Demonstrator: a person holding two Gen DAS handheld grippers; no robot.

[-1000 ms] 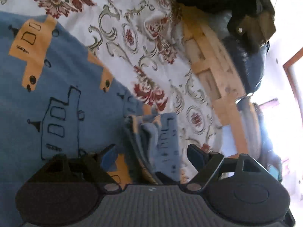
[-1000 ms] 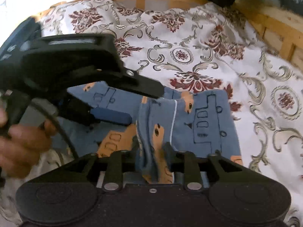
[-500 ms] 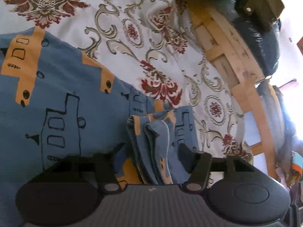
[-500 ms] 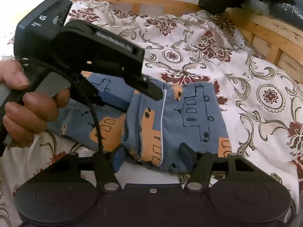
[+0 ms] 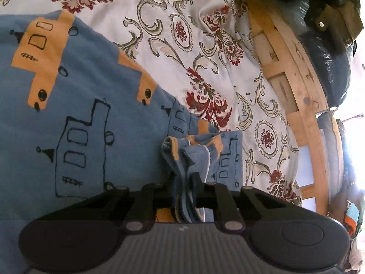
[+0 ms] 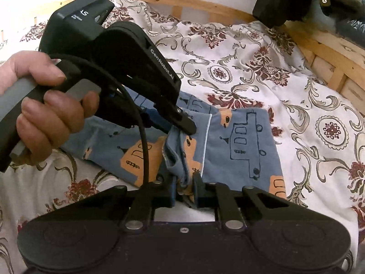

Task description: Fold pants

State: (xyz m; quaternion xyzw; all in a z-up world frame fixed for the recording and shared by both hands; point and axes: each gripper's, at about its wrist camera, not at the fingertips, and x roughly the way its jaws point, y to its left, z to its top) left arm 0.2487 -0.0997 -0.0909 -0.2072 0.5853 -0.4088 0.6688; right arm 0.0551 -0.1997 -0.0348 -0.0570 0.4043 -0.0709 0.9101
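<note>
Blue pants printed with orange vehicles lie on a floral bedspread. A bunched edge of several layers rises between the fingers of my left gripper, which is shut on it. In the right wrist view the pants lie partly folded, a white seam line running down them. My right gripper is shut on their near gathered edge. Just beyond, the left gripper, held by a hand, pinches the same ridge of cloth.
The wooden bed frame curves round the far and right sides of the bedspread. Dark clothing and a bag hang over its far right corner. In the left wrist view the frame runs along the right.
Both grippers stood open around the bunched edge half a second ago; both have now shut on it. A second ago the right one held the cloth and then let go.
</note>
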